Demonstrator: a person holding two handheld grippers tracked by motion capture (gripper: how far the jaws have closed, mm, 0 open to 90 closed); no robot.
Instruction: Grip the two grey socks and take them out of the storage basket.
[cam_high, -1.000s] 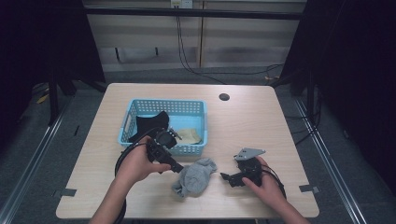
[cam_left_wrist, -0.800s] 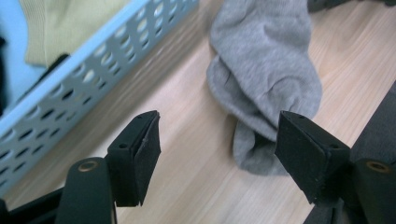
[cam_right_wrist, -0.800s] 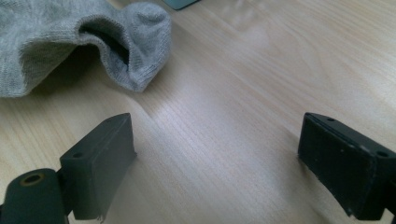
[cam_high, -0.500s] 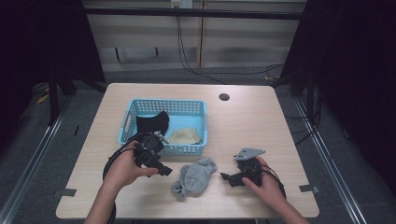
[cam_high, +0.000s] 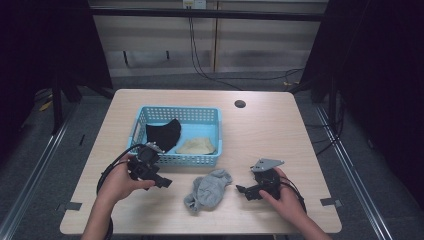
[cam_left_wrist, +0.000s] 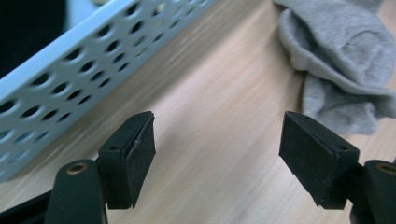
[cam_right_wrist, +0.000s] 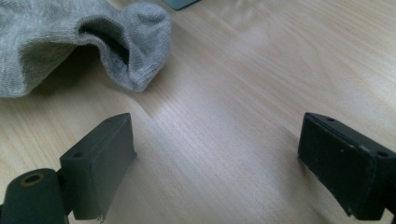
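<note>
One grey sock (cam_high: 207, 190), soft ribbed knit, crumpled into a loose lump with its cuff gaping, lying on the table (cam_high: 260, 130) near the front edge, between the two grippers and touching neither. Seen close in the left gripper view (cam_left_wrist: 341, 65) as folded, fuzzy cloth; in the right gripper view (cam_right_wrist: 84, 42) with the dark mouth of the cuff turned toward the camera.

To its left, left gripper (cam_high: 159, 181), black, held in a hand just in front of the basket, jaws well apart and just now opening wider, nothing between them but bare wood; blocky rubber pads (cam_left_wrist: 135, 154), matte and slightly scuffed. To its right, right gripper (cam_high: 242, 191), black with a grey three-cornered plate on top, jaws likewise spread wide over bare table, pads (cam_right_wrist: 100, 158) square and dull, clamped on nothing.

Behind the sock, one light blue plastic basket (cam_high: 212, 117), rectangular, walls pierced with rows of small oval holes. Inside, two pieces of cloth: one black (cam_high: 164, 134), draped against the left half, and one pale beige (cam_high: 196, 146), flat beside it.

Table of pale wood grain, smooth, rounded corners, one dark round hole (cam_high: 240, 104) near the far edge. No readable writing anywhere.
</note>
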